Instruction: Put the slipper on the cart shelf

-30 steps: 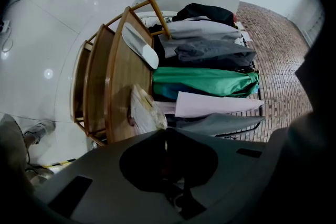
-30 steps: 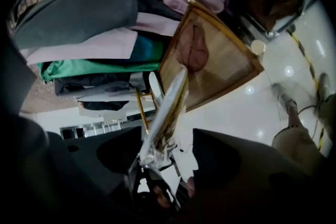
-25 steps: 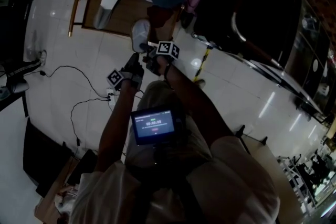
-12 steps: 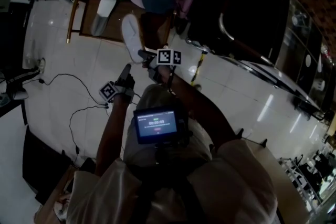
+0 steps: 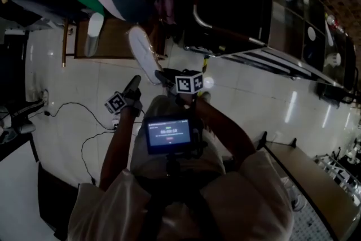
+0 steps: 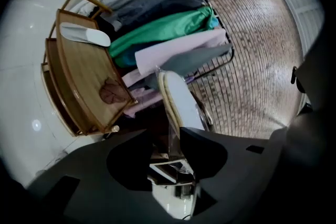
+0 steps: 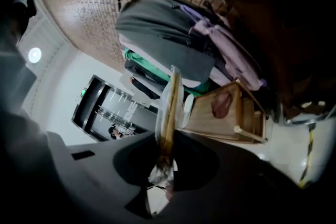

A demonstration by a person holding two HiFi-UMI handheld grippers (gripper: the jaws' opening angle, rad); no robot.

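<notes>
One slipper (image 5: 142, 53), short of the cart shelf (image 5: 121, 39).
You're gripping it in the just-closing right claw (image 5: 163, 75); the left claw (image 5: 135, 82), just opening wide, is freeing it for placing.

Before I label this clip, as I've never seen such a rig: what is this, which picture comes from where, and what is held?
No robot: a person holds a two-jaw gripper in each hand. The head view looks down from their head; the other two views ride on the grippers. The right gripper, whose jaws have just been closing, grips a white slipper. The left gripper has just opened and holds nothing. Ahead stands a wooden cart with a second slipper on it.
</notes>
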